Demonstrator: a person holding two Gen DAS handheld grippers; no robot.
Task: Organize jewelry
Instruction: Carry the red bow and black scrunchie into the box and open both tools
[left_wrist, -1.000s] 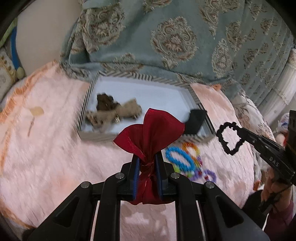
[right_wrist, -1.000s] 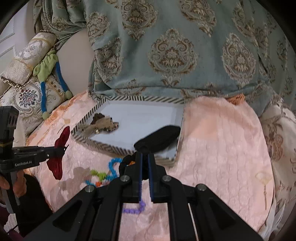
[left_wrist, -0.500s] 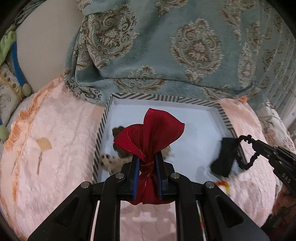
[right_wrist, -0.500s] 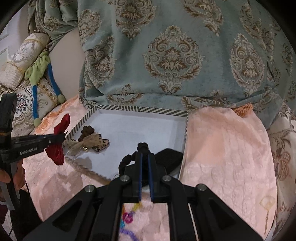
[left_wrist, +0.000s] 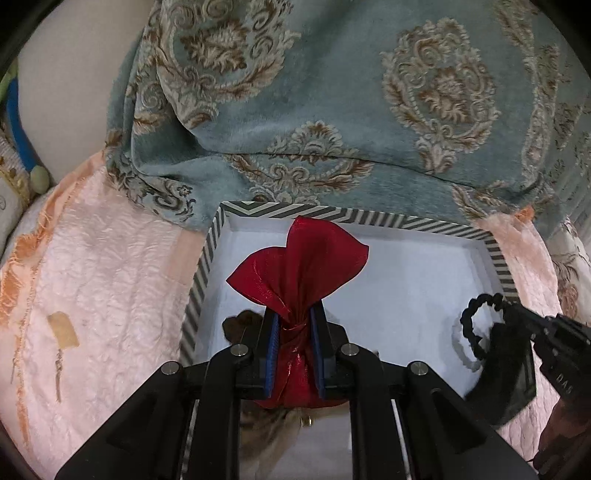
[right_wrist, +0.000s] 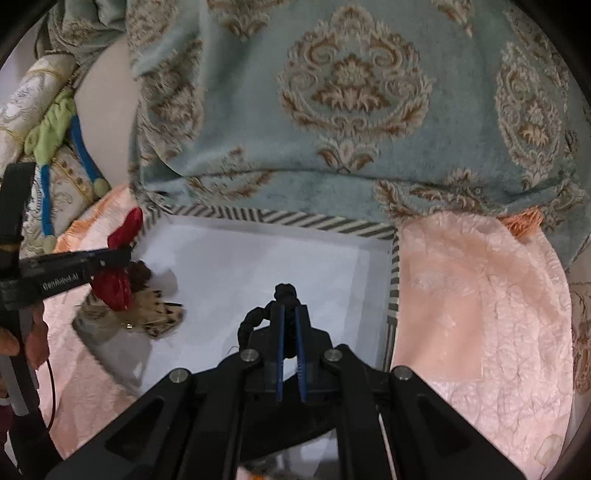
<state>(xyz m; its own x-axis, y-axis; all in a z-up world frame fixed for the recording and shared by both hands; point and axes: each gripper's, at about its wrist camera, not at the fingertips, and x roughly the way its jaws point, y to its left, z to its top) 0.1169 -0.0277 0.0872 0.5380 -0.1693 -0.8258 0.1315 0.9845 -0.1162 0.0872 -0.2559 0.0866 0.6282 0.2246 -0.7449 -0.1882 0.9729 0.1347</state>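
A: Left hand-held gripper (left_wrist: 293, 325)?
B: Jaws clamped on the tied neck of a red organza pouch (left_wrist: 295, 266). Pouch mouth fans out above the pads, its bulb sits back between the fingers.

A: Right one?
B: Right hand-held gripper (right_wrist: 290, 325), jaws nearly together, pinching a black beaded bracelet (right_wrist: 284, 293). One loop pokes out past the fingertips, another curls off to the left of them. From the left wrist view the bracelet (left_wrist: 476, 317) hangs off the tips.

A: Where are both relative to the box?
B: Both over the white-floored box with a grey-and-white striped rim (left_wrist: 332, 214). Pouch is over the left part, bracelet over the right part. Contact with the floor, cannot tell.

A: Anything in the box?
B: Leopard-print fabric piece (right_wrist: 155, 317) on the floor at the left, a dark brown fuzzy item (right_wrist: 140, 273) touching it just behind. A black pouch (left_wrist: 498, 369) lies at the near right, partly hidden by the right gripper.

A: Around it?
B: Box sits on a pink crinkled bedspread (right_wrist: 480, 314). A small tan tag with a chain (left_wrist: 62, 328) lies on the spread, left of the box.

A: Far side?
B: Teal damask blanket (right_wrist: 351, 92) bunched up against the box's far rim. Patterned pillows (right_wrist: 26, 99) far left with a green-and-blue soft toy (right_wrist: 55, 125) on them. A person's hand (right_wrist: 22, 339) grips the left handle.
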